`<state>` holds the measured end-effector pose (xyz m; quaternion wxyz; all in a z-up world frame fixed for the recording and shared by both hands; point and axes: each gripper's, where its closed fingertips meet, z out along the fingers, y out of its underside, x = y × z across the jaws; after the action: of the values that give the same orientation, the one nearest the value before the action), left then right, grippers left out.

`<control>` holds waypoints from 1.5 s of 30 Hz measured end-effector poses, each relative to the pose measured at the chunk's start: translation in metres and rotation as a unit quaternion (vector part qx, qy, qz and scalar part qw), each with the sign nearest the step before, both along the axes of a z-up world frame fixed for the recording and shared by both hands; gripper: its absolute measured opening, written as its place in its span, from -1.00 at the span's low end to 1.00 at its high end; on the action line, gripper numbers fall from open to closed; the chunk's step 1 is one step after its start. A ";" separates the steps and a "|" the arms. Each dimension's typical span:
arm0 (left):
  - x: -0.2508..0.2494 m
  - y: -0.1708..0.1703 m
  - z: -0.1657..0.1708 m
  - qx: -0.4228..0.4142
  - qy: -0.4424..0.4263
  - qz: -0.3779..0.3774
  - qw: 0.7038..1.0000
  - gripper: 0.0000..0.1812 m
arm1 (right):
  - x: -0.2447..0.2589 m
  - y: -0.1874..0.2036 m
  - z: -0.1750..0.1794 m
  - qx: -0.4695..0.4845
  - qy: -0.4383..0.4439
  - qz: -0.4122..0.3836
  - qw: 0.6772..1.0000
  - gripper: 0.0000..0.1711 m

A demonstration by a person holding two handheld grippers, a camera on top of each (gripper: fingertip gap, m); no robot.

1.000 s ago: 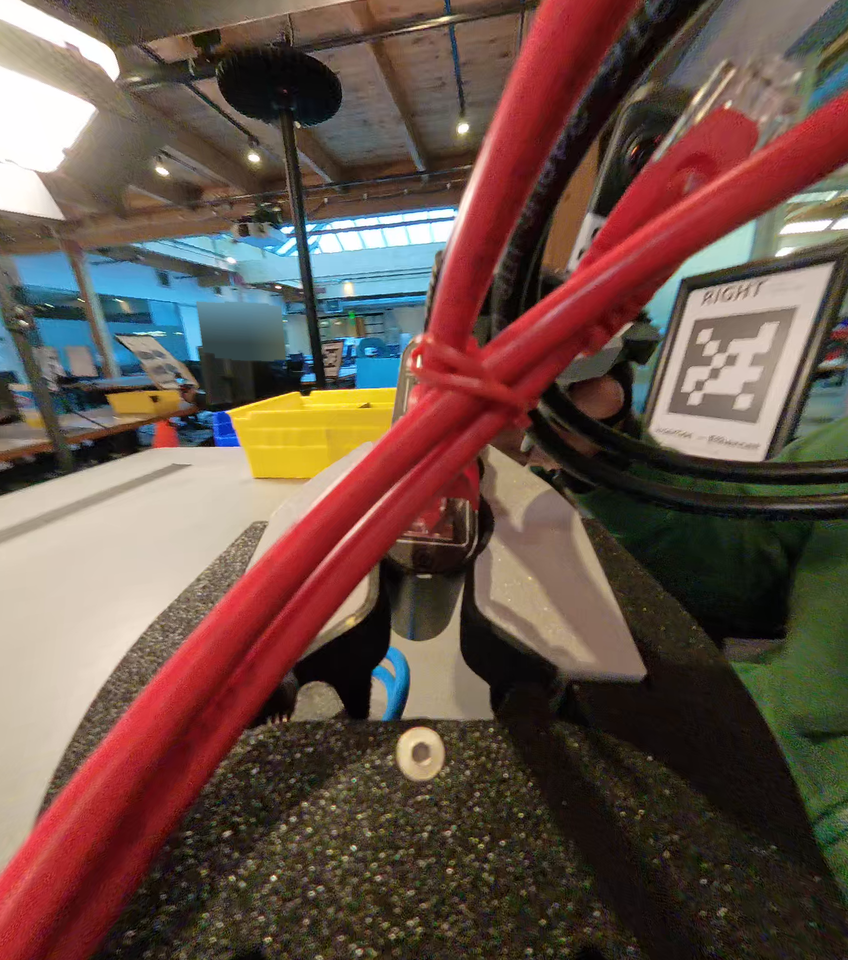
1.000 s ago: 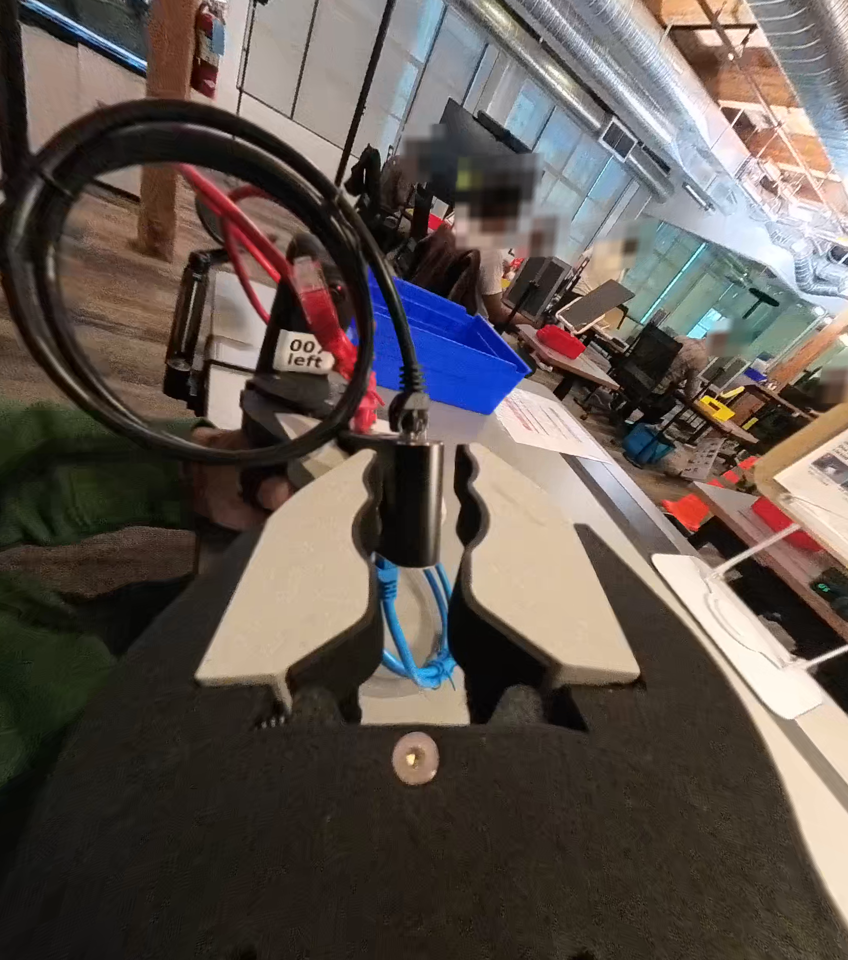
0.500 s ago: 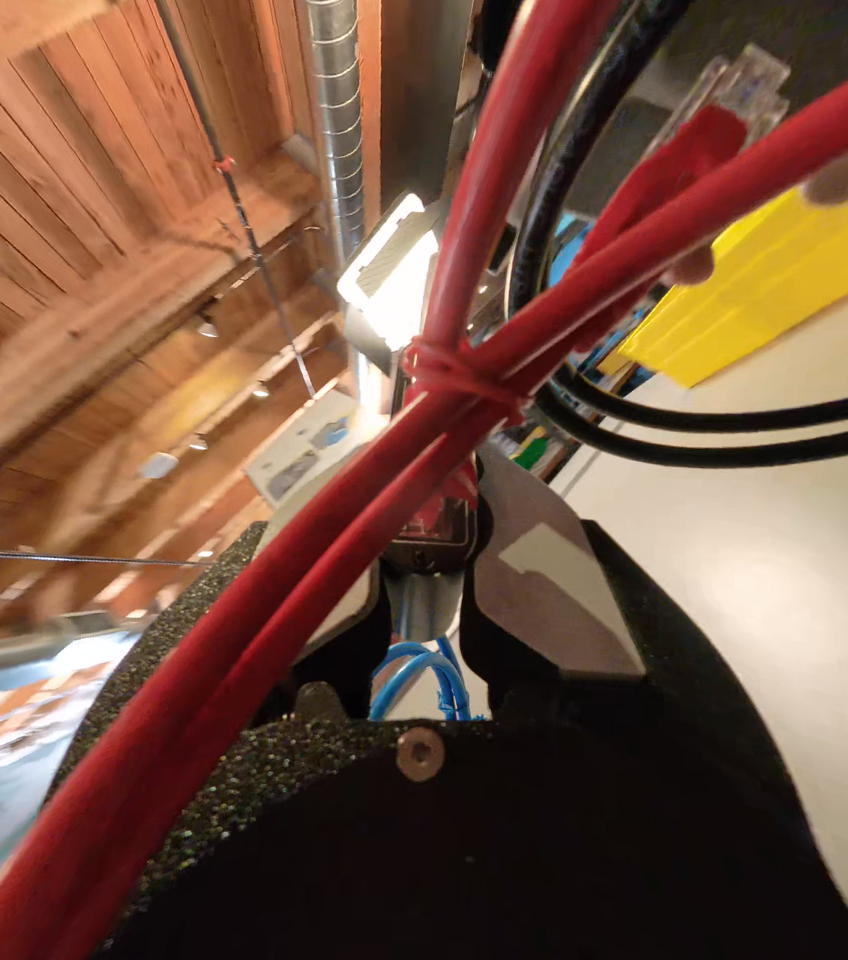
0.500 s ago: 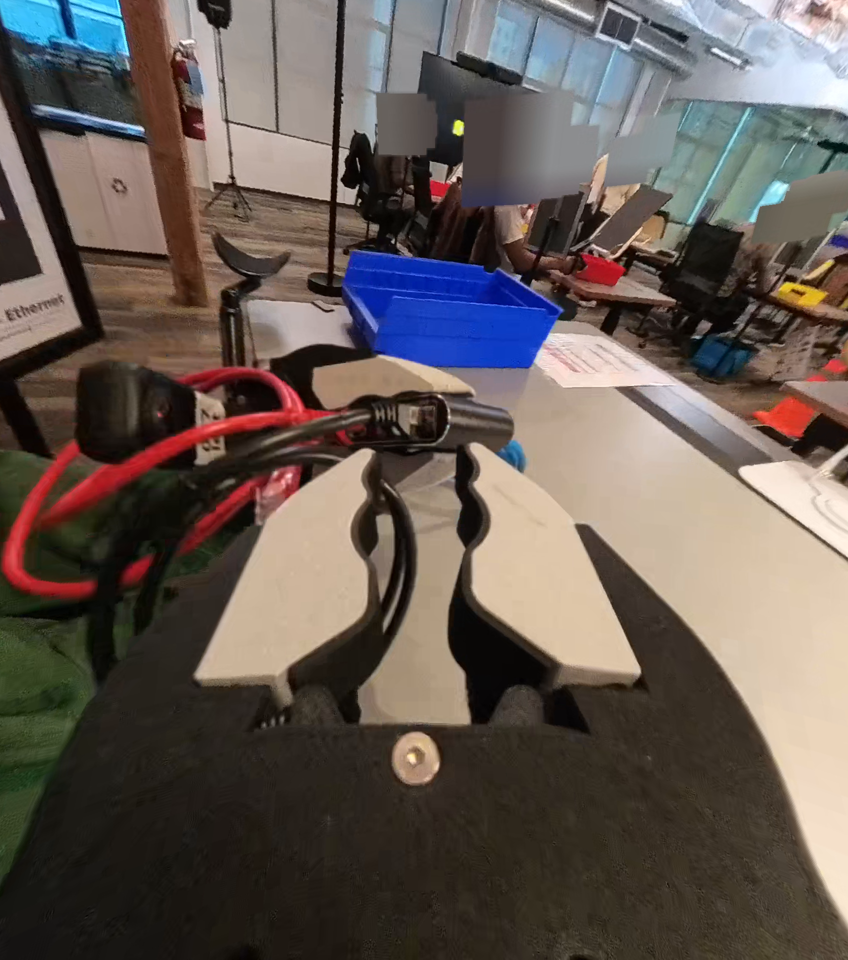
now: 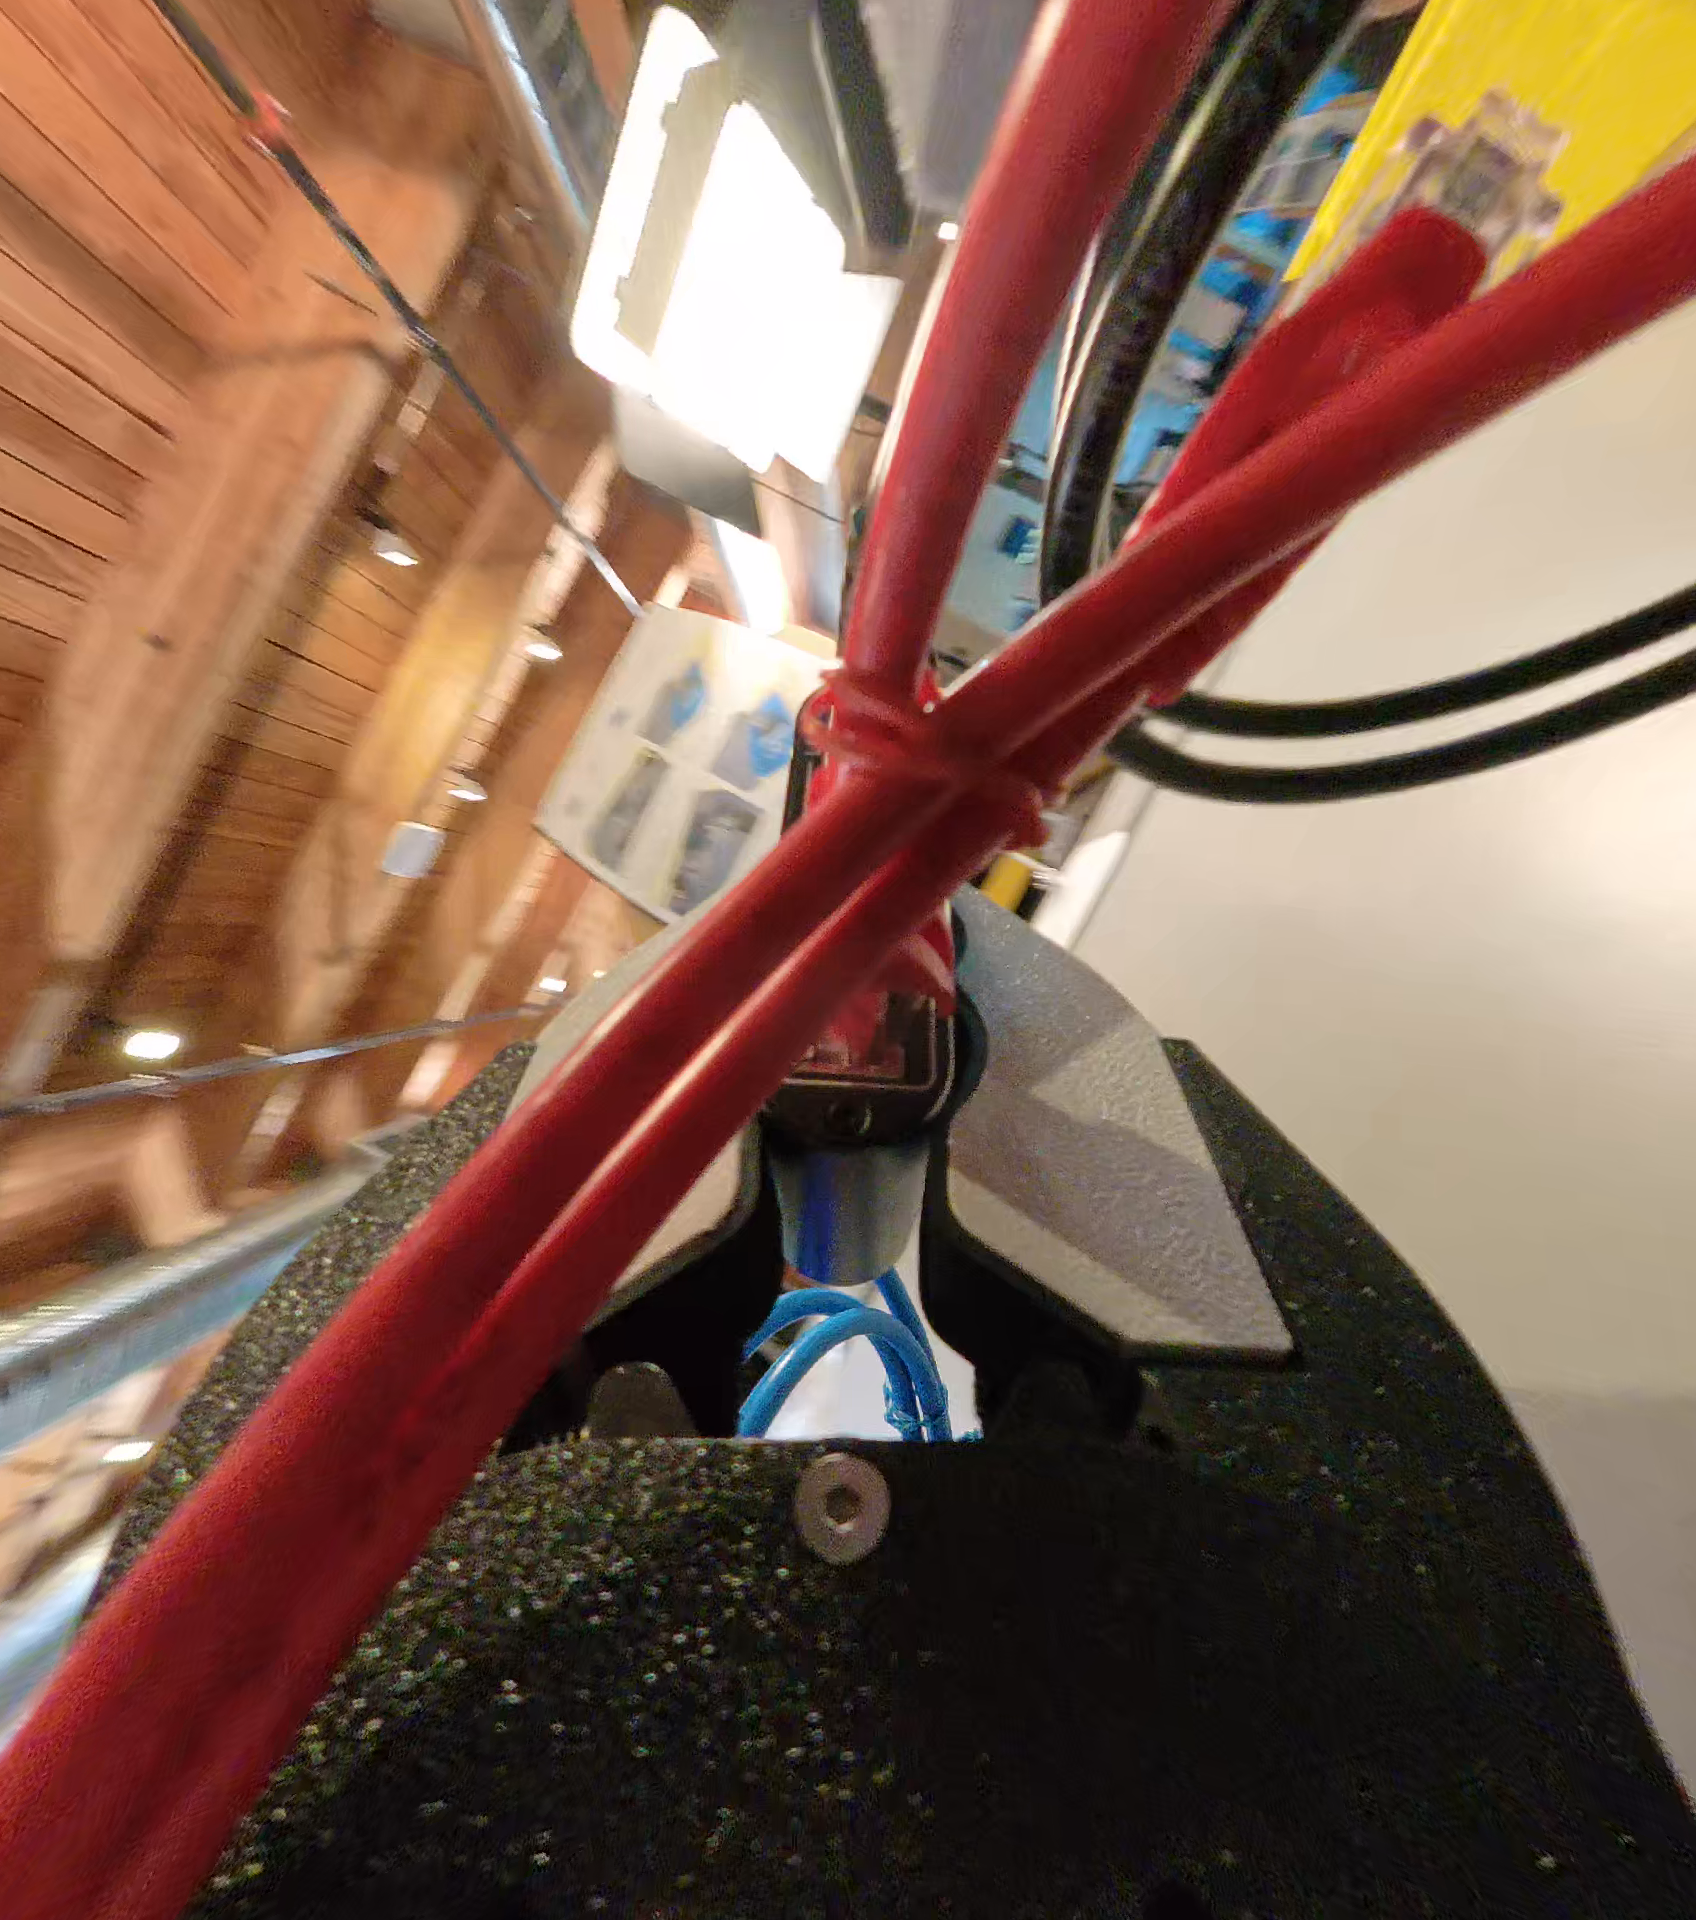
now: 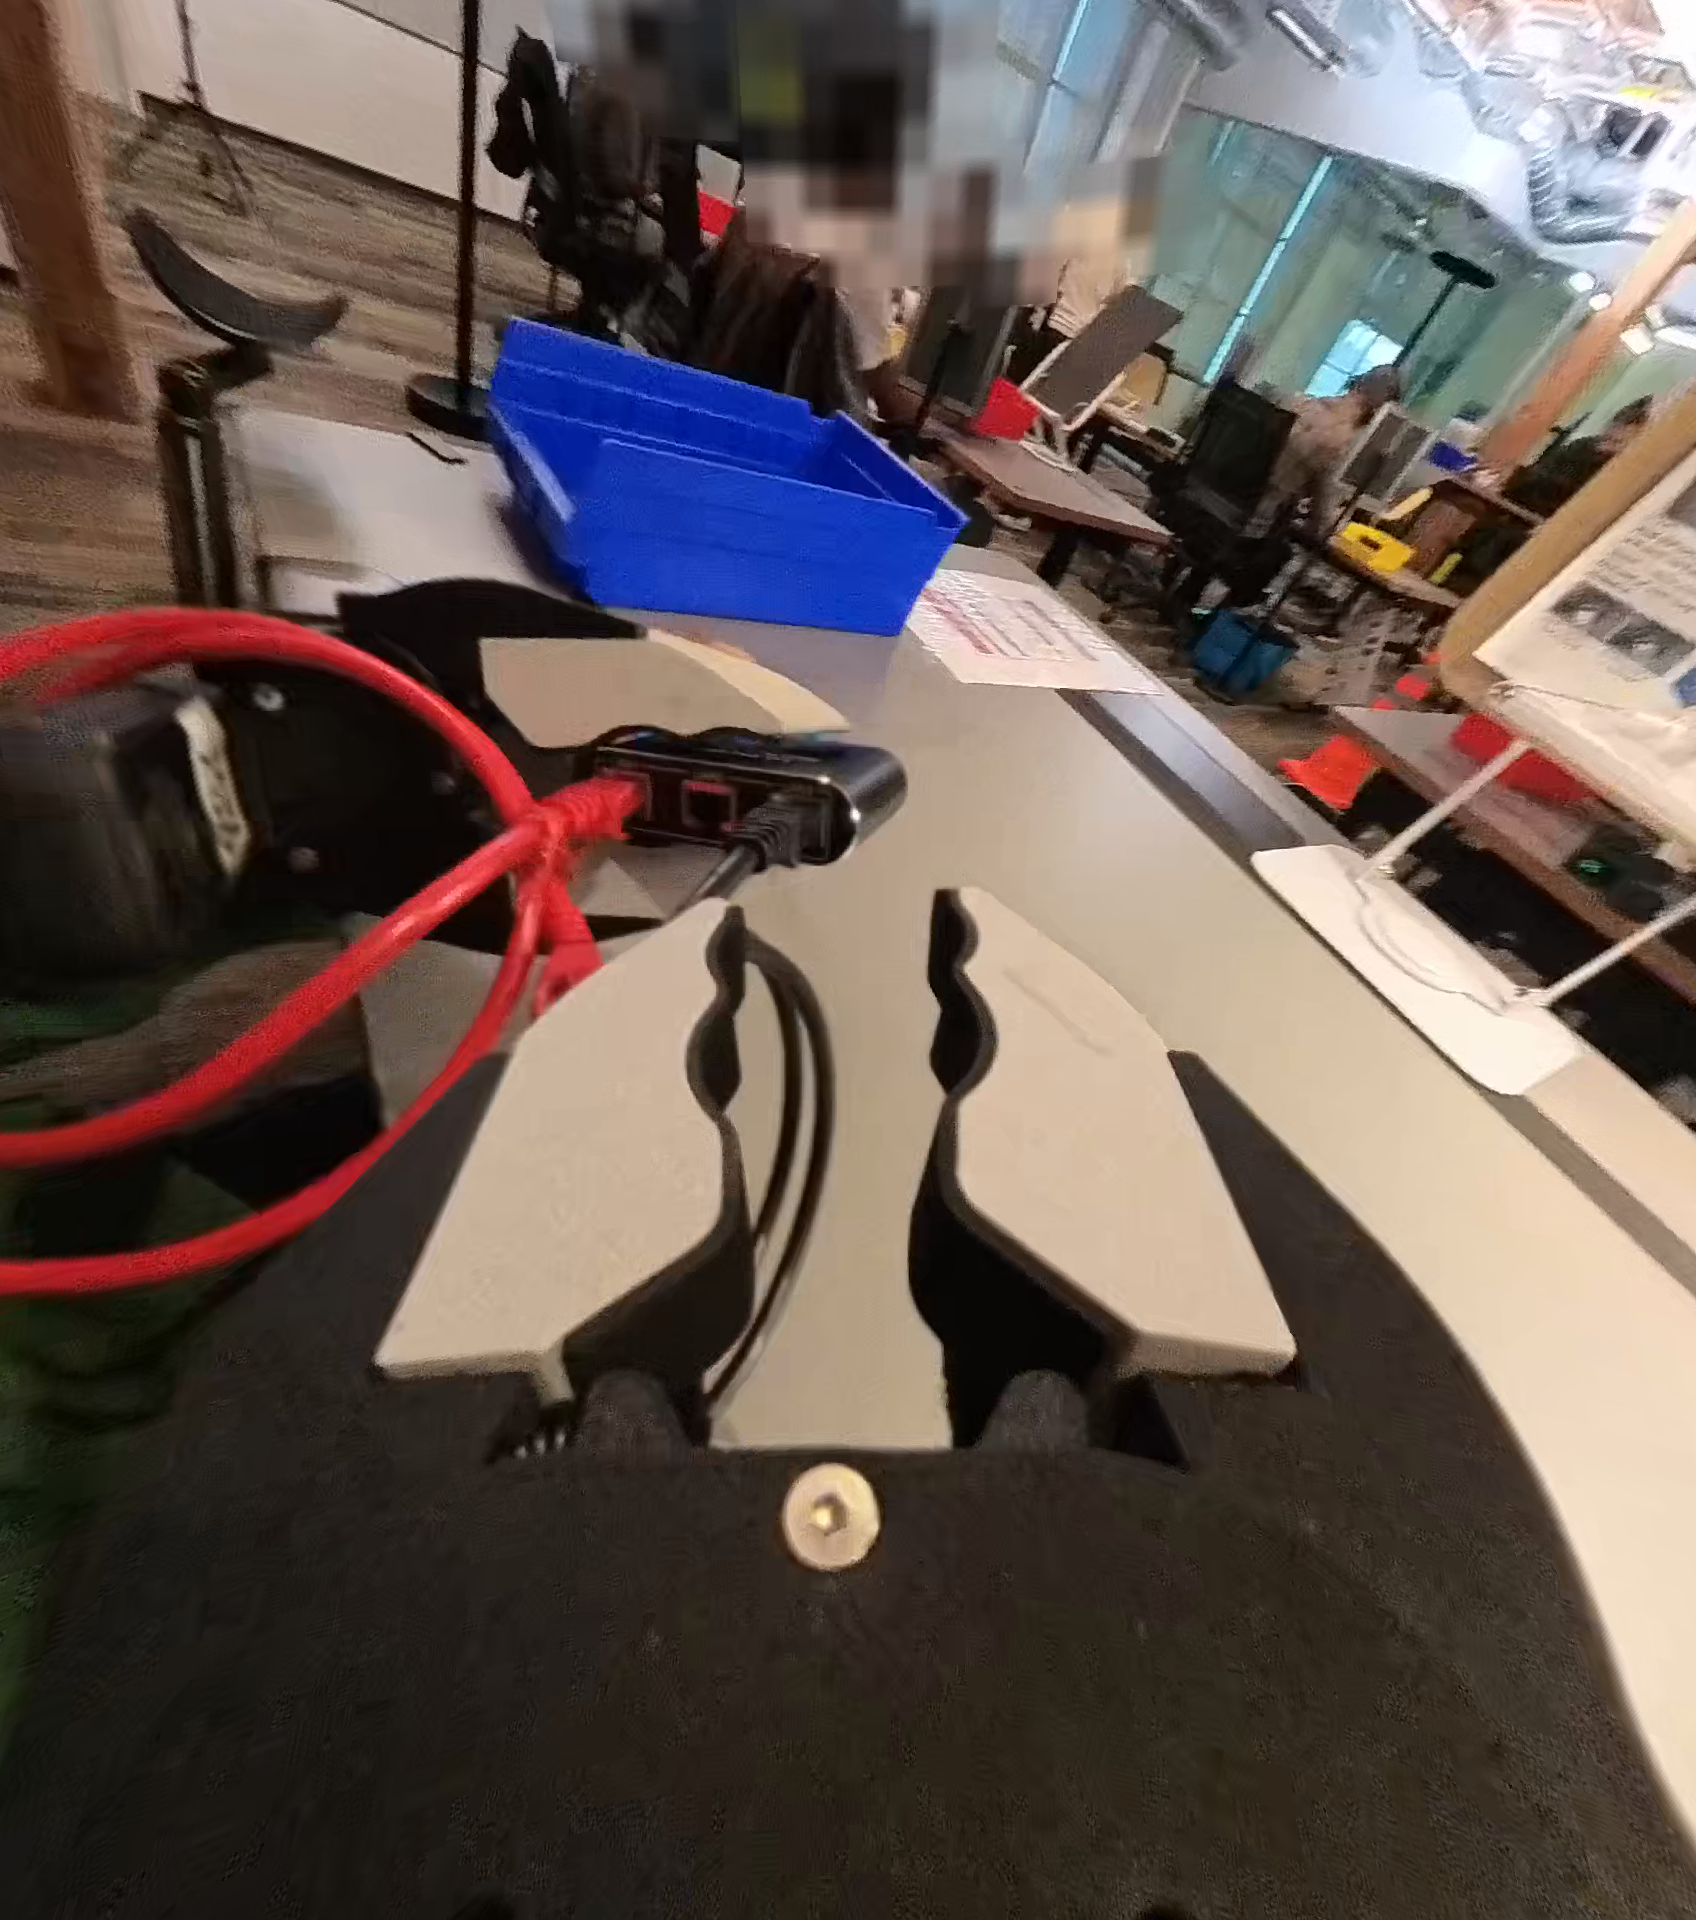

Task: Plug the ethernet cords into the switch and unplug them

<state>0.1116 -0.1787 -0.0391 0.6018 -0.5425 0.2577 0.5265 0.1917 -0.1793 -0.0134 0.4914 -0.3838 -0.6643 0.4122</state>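
Gripping the small black ethernet switch (image 5: 859,1081) above the pale grey table (image 6: 1083,831), the left gripper (image 5: 849,1049) carries it (red cord (image 6: 470,894) and black cord (image 6: 750,847) plugged in); the right gripper (image 6: 839,925) gapes empty.

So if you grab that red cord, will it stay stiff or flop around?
Probably floppy: the red cord sags in a big loose loop beside the switch. A tie bundles its strands, so they would likely swing together. It looks light, though its plugged-in end may tug the switch.
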 end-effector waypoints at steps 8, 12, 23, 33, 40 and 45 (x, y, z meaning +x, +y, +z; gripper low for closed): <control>-0.037 0.039 -0.043 -0.260 -0.305 -0.104 0.910 -0.68 | -0.045 0.080 0.021 0.009 0.068 -0.061 0.996 -0.63; -0.044 0.052 -0.058 -0.403 -0.427 -0.118 0.801 -0.63 | -0.086 0.106 0.001 0.058 0.010 -0.034 0.998 -0.62; -0.099 0.122 -0.062 -0.387 -0.419 -0.102 0.815 -0.62 | -0.162 0.200 -0.039 0.149 -0.055 -0.069 0.985 -0.66; -0.154 0.139 -0.083 -0.271 -0.250 -0.033 0.929 -0.63 | -0.206 0.203 -0.030 0.233 0.026 -0.031 0.972 -0.72; -0.150 0.134 -0.084 -0.249 -0.222 -0.026 0.943 -0.63 | -0.200 0.179 -0.070 0.238 0.075 0.023 0.968 -0.70; -0.152 0.134 -0.091 -0.265 -0.222 -0.004 0.938 -0.64 | -0.200 0.163 -0.097 0.296 0.066 0.049 0.952 -0.60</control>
<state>-0.0403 -0.0448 -0.1304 0.4801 -0.7843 0.2501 0.3032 -0.0085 -0.0160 -0.1107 0.6048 -0.1600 -0.7405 0.2456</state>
